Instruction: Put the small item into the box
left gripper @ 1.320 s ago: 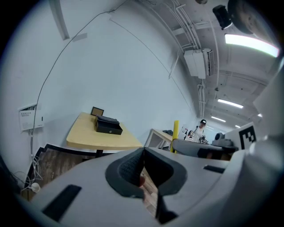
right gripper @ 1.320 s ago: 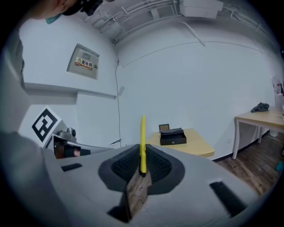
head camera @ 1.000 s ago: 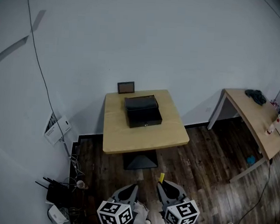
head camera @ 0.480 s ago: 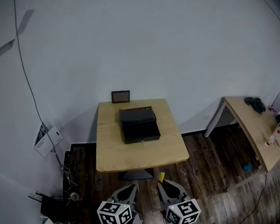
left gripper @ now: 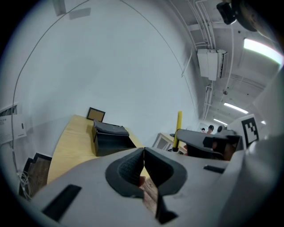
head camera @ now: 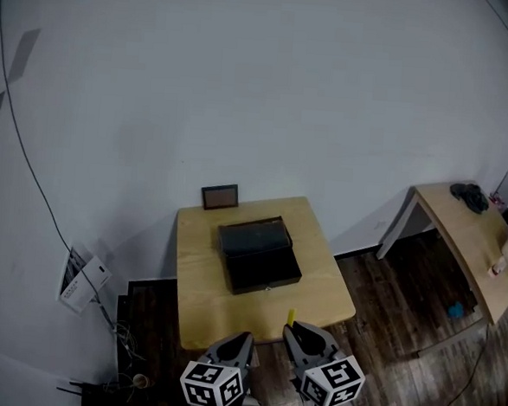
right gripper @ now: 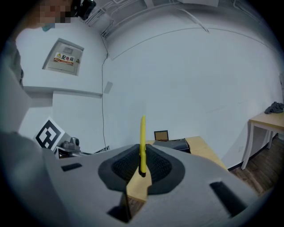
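While looking along right gripper (head camera: 292, 330): found pinching small yellow item (right gripper: 142, 144), upright, poking above the pads. Left gripper (head camera: 243, 338): clenched, pads together, nothing between. Both low at 6 o'clock edge of wooden table (head camera: 189, 319). Black box (head camera: 259, 255) at table centre, 12 o'clock from grippers, well apart. Small framed picture (head camera: 220, 196) at 12 o'clock of box.

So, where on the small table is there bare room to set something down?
Bare wood lies between the black box and the near edge of the table, and along its left edge. The back is crowded: the small frame stands just behind the box.
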A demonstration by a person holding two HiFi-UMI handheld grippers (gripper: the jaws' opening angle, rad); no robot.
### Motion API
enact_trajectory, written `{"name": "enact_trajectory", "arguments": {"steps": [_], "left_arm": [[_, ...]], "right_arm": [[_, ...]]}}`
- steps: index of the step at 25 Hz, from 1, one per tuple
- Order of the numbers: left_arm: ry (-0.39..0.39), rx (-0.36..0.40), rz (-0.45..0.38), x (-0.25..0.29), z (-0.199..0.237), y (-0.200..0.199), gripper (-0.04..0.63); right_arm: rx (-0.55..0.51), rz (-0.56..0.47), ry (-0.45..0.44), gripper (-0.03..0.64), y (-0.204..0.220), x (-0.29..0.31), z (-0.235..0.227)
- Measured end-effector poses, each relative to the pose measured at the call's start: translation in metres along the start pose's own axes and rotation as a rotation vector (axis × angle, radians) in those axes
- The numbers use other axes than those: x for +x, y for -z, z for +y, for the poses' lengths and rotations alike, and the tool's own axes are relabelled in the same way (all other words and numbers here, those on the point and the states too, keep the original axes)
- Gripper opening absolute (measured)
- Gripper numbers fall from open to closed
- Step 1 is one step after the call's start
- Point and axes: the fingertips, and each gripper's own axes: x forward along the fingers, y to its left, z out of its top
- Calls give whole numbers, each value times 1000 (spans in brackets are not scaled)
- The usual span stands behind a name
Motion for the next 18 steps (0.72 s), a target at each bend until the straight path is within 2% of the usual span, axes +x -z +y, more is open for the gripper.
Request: {"name": "enact_trajectory", "arguments": {"steps": [10,18], "left_arm": [[8,-10,9,40,58,-34,3],[-13,-28,37,54,91,-38,3]], "right_arm": [[7,2,15,34,-15,77,-19],[12,23,36,34,-11,109,-34]]}}
